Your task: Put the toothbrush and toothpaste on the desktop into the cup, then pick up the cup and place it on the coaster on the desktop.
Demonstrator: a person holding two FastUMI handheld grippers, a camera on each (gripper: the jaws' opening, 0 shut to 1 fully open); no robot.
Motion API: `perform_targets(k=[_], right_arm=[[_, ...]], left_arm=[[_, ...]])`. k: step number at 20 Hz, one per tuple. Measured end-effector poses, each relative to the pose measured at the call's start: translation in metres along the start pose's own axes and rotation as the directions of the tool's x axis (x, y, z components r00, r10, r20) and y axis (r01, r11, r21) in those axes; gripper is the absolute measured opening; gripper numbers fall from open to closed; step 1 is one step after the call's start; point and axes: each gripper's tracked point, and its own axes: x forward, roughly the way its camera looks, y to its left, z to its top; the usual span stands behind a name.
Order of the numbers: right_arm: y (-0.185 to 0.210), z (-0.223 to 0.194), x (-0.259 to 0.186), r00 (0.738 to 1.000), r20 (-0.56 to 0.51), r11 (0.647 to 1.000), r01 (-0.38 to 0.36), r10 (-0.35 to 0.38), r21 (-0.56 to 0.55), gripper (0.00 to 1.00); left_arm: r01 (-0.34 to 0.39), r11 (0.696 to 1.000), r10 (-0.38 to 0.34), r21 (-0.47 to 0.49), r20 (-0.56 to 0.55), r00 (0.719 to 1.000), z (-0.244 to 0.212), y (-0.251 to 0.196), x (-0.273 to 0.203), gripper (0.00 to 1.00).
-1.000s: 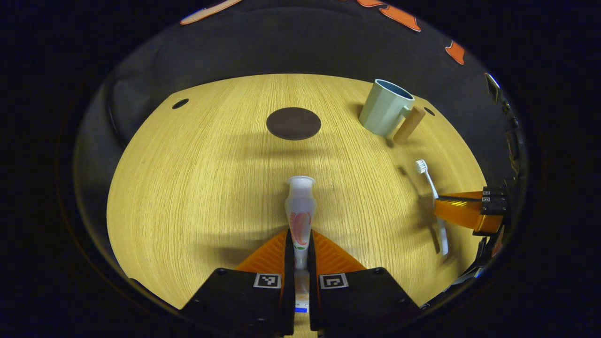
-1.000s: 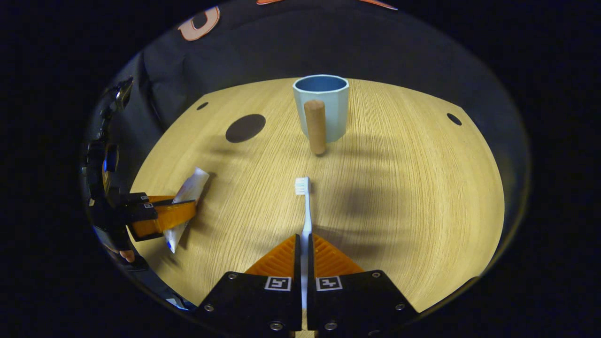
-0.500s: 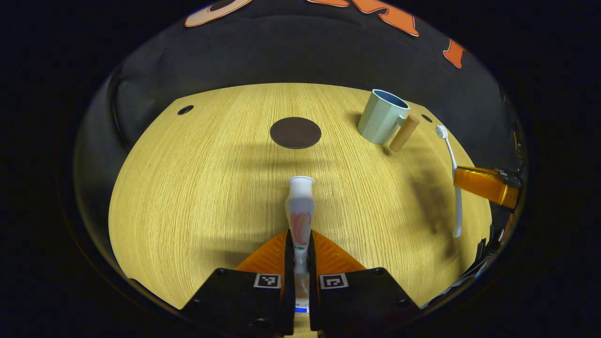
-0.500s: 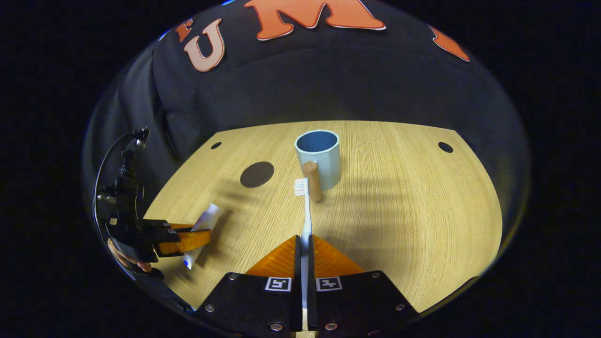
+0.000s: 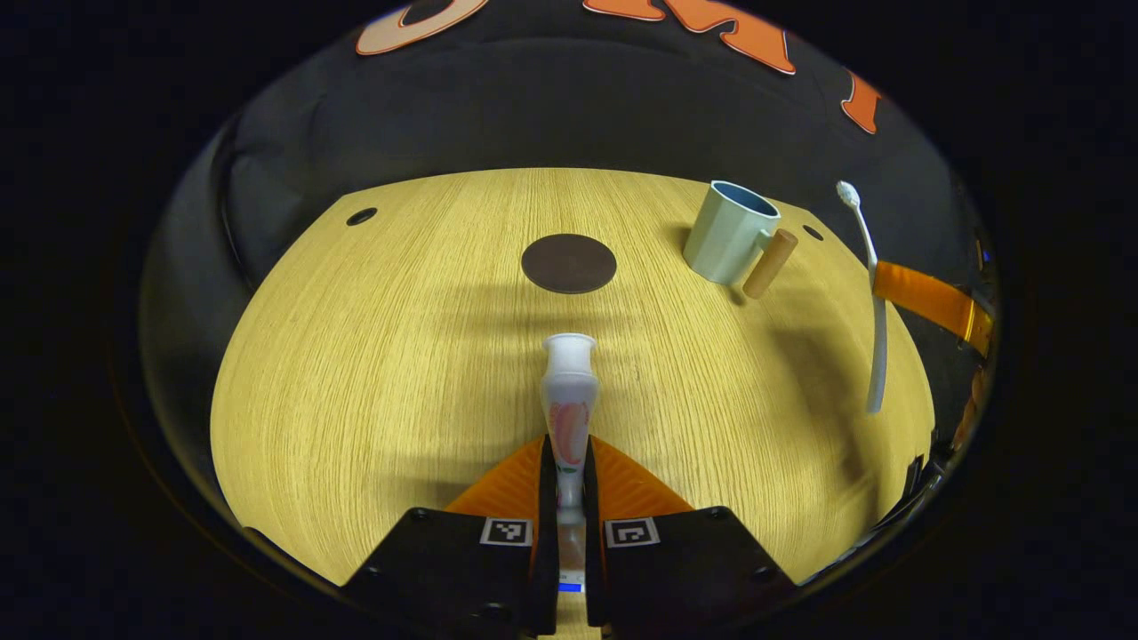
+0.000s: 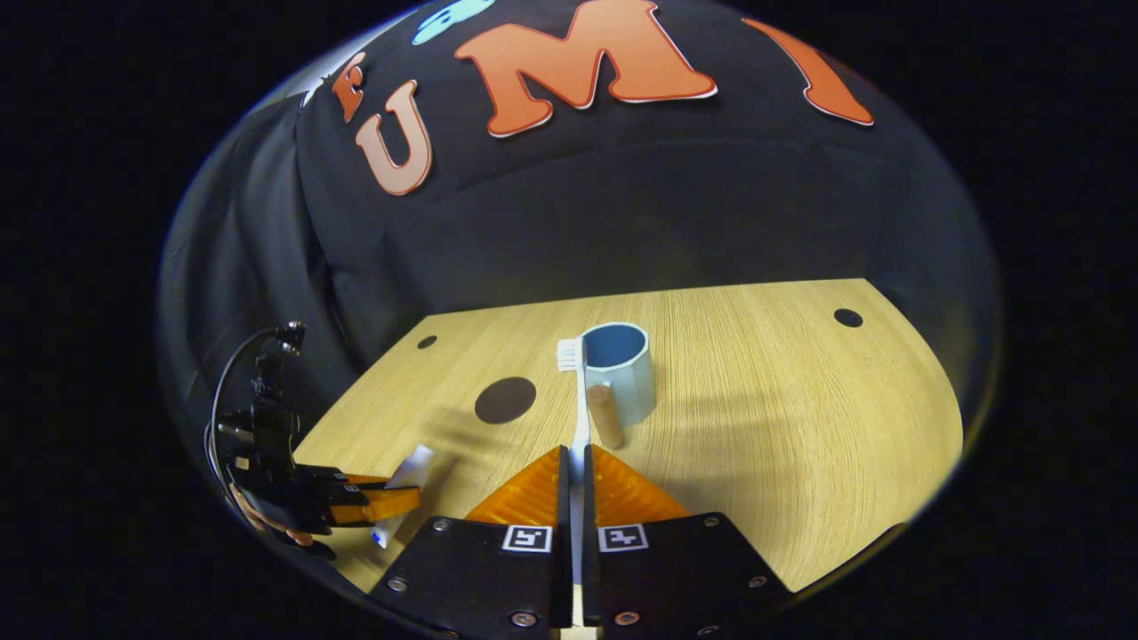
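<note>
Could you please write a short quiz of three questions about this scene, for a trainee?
1. True or false: the toothbrush already stands in the cup.
2. What does the left gripper hold? A) toothpaste B) coaster C) cup
3. Fill in: the coaster lies on the desktop and carries ____.

Key
1. False. The right gripper is shut on the toothbrush, which is in the air; the cup is empty.
2. A. Both fingers press on the toothpaste, cap pointing forward.
3. Nothing; the cup stands apart from it.
</note>
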Motion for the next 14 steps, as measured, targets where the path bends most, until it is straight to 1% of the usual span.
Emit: perform_targets(k=[4,7,9,11,13,14], right_arm=[[-0.005,0.025,0.000,0.997,0.079,1.000,0.002,0.000,-0.026,0.05],[-0.002,0.046,0.000,0.989,0.145,1.000,-0.006,0.010,-0.025,0.05],[0.002,0.067,0.000,0.973,0.231,0.999,-0.020,0.028,-0.039,0.05],[0.002,0.081,-0.006,0.952,0.304,0.997,-0.017,0.038,-0.071,0.05],[0.003,0.096,-0.006,0.935,0.351,0.996,-0.010,0.041,-0.089,0.05],[0.005,0.102,-0.003,0.929,0.367,0.996,-0.014,0.046,-0.088,0.05]], left_arm=[[-0.014,1.000,0.014,0.005,0.027,1.000,0.005,-0.004,-0.014,0.16],[-0.011,1.000,0.010,0.008,0.039,0.999,0.008,-0.003,-0.023,0.16],[-0.012,1.000,0.011,0.008,0.048,0.999,0.013,0.002,-0.024,0.16],[-0.017,1.000,0.017,0.000,0.058,0.998,0.012,0.001,-0.025,0.16],[-0.014,1.000,0.015,-0.006,0.067,0.998,0.015,0.001,-0.033,0.16],[-0.013,1.000,0.013,-0.007,0.072,0.997,0.013,0.000,-0.029,0.16]])
